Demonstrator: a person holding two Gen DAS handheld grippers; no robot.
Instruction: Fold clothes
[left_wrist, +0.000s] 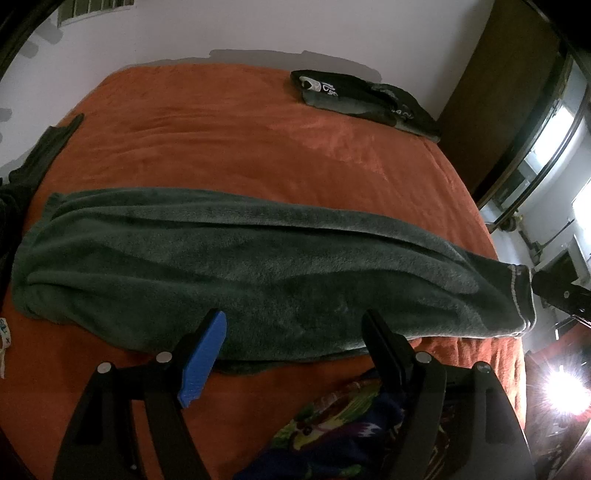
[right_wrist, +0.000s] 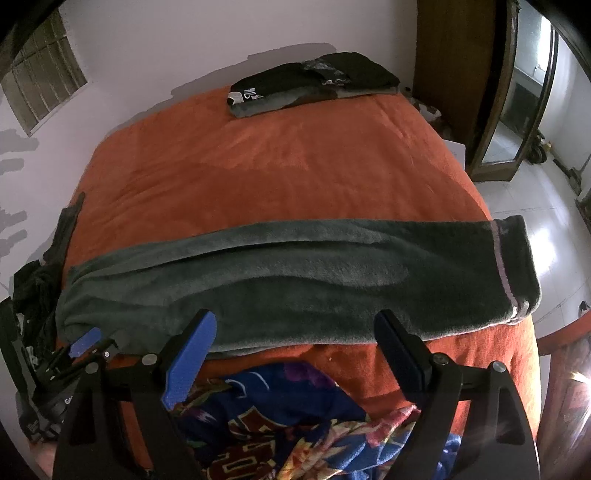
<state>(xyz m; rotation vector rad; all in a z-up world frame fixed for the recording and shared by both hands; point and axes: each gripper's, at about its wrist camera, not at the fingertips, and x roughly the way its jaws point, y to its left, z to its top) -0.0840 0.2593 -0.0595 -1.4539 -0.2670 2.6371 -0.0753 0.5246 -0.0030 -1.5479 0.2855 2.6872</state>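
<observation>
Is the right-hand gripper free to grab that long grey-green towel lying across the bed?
Probably yes. The right gripper hangs open just above the grey-green towel's near edge, nothing between them; the colourful garment lies nearer, below it.

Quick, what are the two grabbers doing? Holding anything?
Left gripper: open, holding nothing, above the grey towel.
Right gripper: open, holding nothing.

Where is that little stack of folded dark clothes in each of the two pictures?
Left wrist view: folded dark clothes at the bed's far right corner, upper right of centre.
Right wrist view: same stack at top centre, by the wall.
Shared landmark: the long grey-green towel across the orange bedcover.
</observation>
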